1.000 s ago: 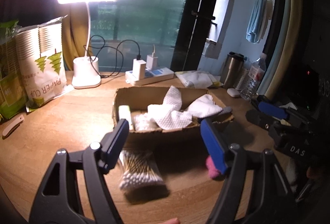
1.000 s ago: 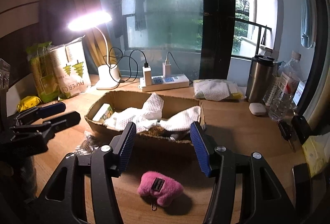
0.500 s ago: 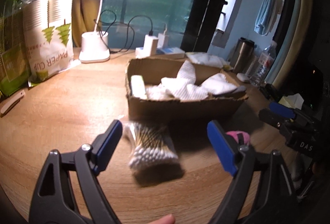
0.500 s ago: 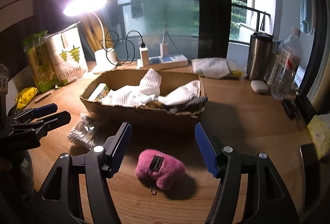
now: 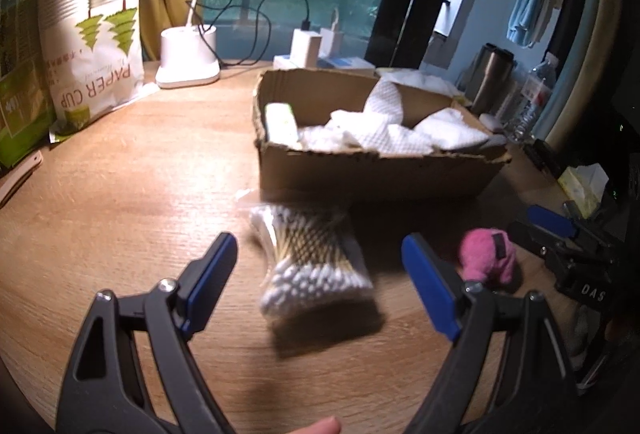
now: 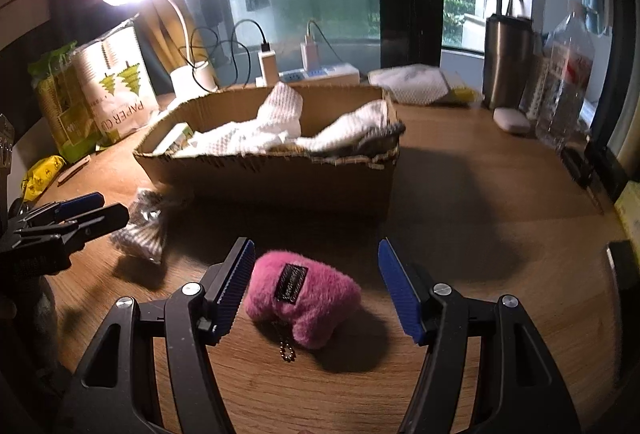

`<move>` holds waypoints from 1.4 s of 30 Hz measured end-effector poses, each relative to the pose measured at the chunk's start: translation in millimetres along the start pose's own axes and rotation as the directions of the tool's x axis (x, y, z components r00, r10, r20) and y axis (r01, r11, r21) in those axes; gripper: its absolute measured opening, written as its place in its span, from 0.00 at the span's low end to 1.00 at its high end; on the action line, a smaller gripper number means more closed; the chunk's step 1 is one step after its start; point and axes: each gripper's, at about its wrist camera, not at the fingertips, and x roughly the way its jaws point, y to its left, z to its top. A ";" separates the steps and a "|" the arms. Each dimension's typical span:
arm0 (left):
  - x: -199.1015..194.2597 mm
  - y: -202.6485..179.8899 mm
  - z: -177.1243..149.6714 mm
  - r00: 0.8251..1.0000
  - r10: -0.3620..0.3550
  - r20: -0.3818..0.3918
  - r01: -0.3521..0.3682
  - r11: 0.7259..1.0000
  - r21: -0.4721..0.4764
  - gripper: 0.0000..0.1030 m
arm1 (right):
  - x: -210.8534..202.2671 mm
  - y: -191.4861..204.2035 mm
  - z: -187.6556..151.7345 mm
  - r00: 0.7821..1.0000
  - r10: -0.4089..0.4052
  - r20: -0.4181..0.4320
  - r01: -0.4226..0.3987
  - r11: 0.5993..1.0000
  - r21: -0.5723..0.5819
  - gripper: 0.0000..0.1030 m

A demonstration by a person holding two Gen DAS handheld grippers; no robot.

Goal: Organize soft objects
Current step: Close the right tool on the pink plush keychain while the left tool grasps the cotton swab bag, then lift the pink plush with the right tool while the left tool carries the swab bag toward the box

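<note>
Both grippers wide open, empty: right gripper [image 6: 316,284] straddles pink plush [image 6: 303,296], lower centre; looks light, squashy, so grab mid-body.

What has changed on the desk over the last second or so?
Both hand-held grippers came down toward the desk and spread wider: the left hand-held gripper now straddles the cotton swab pack, the right hand-held gripper the pink plush keychain. Neither touches its item; nothing was gripped. The cardboard box and both items stayed put.
</note>
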 end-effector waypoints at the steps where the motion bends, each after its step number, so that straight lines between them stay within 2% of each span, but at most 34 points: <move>1: 0.7 0.3 0.2 1.000 0.003 -0.001 -0.003 1.000 -0.001 0.83 | 2.4 -0.5 -0.8 1.000 0.004 -0.007 -0.004 1.000 0.002 0.66; 14: 20.5 -3.6 6.4 0.998 0.011 -0.055 -0.011 1.000 0.010 0.83 | 25.0 0.6 -9.5 0.996 0.042 -0.080 -0.042 0.999 0.001 0.66; 22: 40.9 -4.5 7.2 0.989 0.098 -0.109 -0.094 0.995 0.045 0.83 | 30.2 1.2 -10.9 0.993 0.065 -0.096 -0.065 0.998 0.004 0.66; 31: 52.6 -6.2 -0.9 0.985 0.091 -0.147 -0.083 0.995 0.056 0.82 | 30.8 4.8 -13.7 0.992 0.079 -0.095 -0.081 0.997 -0.018 0.61; 33: 52.2 -7.9 -2.7 0.986 0.089 -0.141 -0.081 0.995 0.063 0.79 | 30.0 6.4 -14.6 0.993 0.080 -0.092 -0.083 0.996 -0.028 0.58; 35: 51.0 -9.4 -2.7 0.987 0.082 -0.139 -0.073 0.995 0.070 0.69 | 29.5 8.7 -15.5 0.993 0.080 -0.090 -0.084 0.996 -0.041 0.57; 42: 45.6 -11.5 -3.6 0.990 0.057 -0.130 -0.046 0.996 0.081 0.53 | 24.6 13.7 -17.6 0.994 0.082 -0.065 -0.087 0.994 -0.072 0.45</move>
